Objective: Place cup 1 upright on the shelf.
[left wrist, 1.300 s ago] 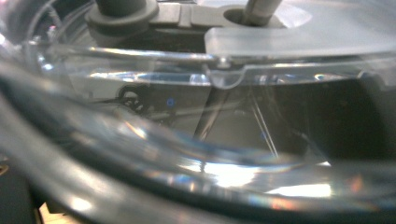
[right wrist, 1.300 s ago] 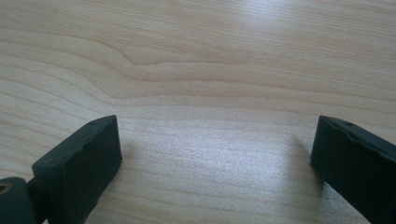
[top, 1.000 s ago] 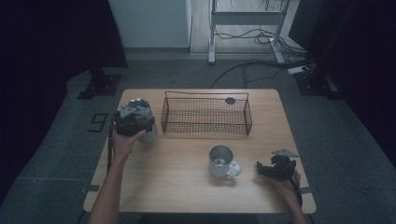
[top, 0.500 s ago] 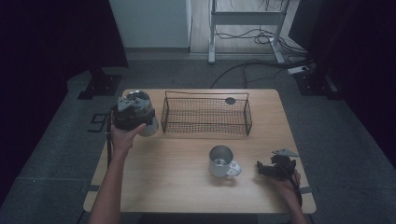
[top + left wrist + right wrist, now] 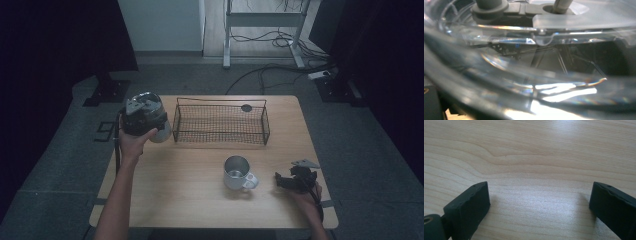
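the left gripper (image 5: 142,120) grips a clear glass jar (image 5: 156,120), lifted over the table's (image 5: 190,200) left rear corner, just beside the wire basket (image 5: 220,122). jar axis tilted; mouth direction unclear. right gripper (image 5: 537,202): jaws apart, recently narrowing, nothing between.

The left claw (image 5: 141,116) has lifted the clear glass jar (image 5: 156,120) higher off the counter's (image 5: 190,200) left edge; the right claw's (image 5: 292,180) jaws have just been closing on nothing.

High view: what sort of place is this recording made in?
Probably a lab or recording studio, not a home: a lone wooden table on grey carpet, dark curtains at both sides, loose cables on the floor behind.
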Available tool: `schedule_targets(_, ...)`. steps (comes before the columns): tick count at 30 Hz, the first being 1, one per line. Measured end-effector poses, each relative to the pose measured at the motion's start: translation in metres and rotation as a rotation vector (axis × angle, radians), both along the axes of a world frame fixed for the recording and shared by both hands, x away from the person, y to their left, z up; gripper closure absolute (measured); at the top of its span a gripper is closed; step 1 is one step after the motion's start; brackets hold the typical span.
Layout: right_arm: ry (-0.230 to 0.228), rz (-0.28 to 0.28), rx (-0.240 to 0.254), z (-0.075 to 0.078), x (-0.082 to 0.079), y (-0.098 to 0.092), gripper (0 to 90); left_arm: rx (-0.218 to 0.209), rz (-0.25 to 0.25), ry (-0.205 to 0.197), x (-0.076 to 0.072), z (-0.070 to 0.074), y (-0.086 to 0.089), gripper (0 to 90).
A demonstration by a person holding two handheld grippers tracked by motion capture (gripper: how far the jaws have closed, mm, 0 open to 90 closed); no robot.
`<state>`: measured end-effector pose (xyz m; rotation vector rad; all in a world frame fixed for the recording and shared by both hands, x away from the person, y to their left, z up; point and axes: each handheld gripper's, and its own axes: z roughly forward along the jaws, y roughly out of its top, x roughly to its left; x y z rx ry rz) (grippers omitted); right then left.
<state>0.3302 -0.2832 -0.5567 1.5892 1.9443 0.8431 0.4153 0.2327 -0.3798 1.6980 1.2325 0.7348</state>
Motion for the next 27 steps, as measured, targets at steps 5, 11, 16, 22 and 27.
schedule_targets(5, 0.0, 0.0, 0.0, 0.0, 0.0, 0.0, 2.7, -0.006, -0.005, -0.007, 0.001, 0.005, -0.004, 4.1)
schedule_targets(11, 0.002, 0.001, 0.0, 0.0, 0.0, 0.0, 2.8, -0.002, -0.018, -0.011, 0.002, 0.011, -0.012, 4.1)
schedule_targets(16, 0.001, 0.002, 0.0, 0.0, 0.0, 0.0, 2.7, 0.001, -0.038, -0.021, 0.004, 0.017, -0.02, 4.1)
schedule_targets(22, 0.0, 0.001, 0.0, 0.0, 0.0, 0.0, 2.7, 0.008, -0.046, -0.021, 0.007, 0.02, -0.027, 4.1)
schedule_targets(27, 0.0, 0.001, 0.0, 0.0, 0.0, 0.0, 2.7, 0.002, -0.064, -0.027, 0.009, 0.024, -0.036, 4.1)
